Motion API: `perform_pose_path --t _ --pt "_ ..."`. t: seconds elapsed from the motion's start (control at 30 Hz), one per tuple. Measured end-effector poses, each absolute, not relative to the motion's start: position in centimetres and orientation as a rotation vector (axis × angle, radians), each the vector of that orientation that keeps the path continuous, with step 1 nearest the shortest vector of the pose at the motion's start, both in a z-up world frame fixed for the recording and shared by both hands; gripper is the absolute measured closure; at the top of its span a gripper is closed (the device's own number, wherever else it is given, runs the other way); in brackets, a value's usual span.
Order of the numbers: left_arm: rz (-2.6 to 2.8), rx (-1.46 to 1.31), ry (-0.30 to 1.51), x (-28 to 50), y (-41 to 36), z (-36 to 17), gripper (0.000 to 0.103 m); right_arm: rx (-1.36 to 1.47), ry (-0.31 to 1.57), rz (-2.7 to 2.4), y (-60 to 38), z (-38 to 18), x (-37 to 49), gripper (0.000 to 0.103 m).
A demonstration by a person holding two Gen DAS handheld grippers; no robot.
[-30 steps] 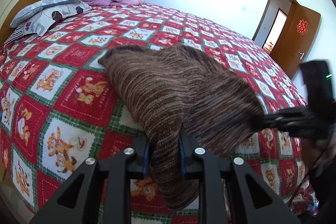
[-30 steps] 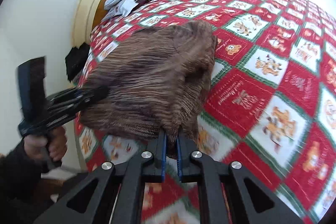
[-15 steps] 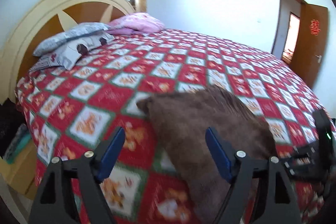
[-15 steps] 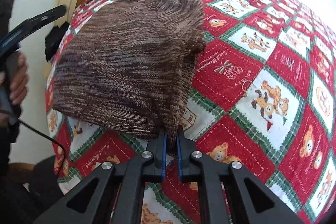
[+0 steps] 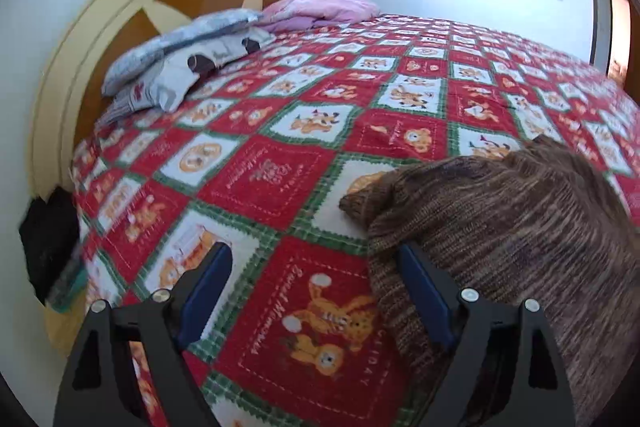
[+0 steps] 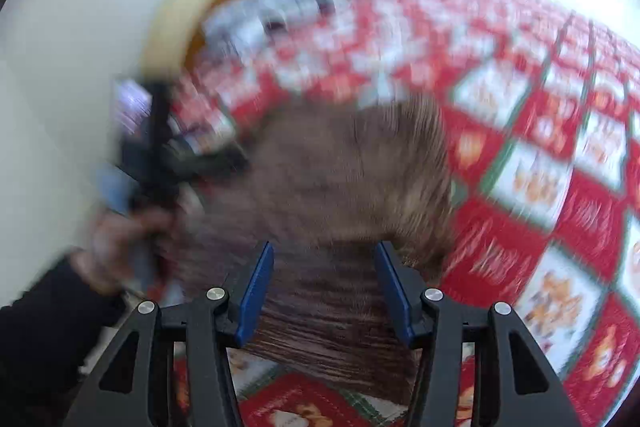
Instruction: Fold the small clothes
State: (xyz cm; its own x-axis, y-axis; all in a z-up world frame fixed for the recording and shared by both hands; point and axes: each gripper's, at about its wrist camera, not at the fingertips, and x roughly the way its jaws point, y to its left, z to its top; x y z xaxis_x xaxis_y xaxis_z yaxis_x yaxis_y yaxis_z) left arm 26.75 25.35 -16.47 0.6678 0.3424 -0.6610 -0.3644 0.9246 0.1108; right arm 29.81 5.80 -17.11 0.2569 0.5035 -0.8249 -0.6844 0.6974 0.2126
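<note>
Both grippers, left gripper [image 5: 316, 291] and right gripper [image 6: 324, 287], have released the brown knit garment [image 5: 520, 227], jaws spread, leaving the fold resting on the bed [image 5: 280, 147] ahead.

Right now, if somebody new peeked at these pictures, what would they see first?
Probably the red quilt with its teddy-bear squares, which covers the whole bed. Next, the fuzzy brown sweater lying on the quilt at the near edge, with the left tool open beside it and the right tool open over it. Far back, grey pillows lean against a round cream headboard.
</note>
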Motion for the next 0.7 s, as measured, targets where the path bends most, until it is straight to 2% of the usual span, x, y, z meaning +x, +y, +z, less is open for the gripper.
perform_pose_path --t 0.13,0.37,0.7 --pt "0.345 -0.071 0.724 24.1 24.2 -14.8 0.015 -0.219 0.938 0.762 4.4 -17.2 27.2 0.049" --pt "0.229 -0.134 0.631 18.5 22.0 -10.8 0.007 -0.109 0.713 0.637 1.1 -11.5 21.6 0.049" --pt "0.136 -0.092 0.531 14.3 18.8 -7.0 0.007 -0.046 0.578 0.553 -2.3 -7.3 15.9 0.045"
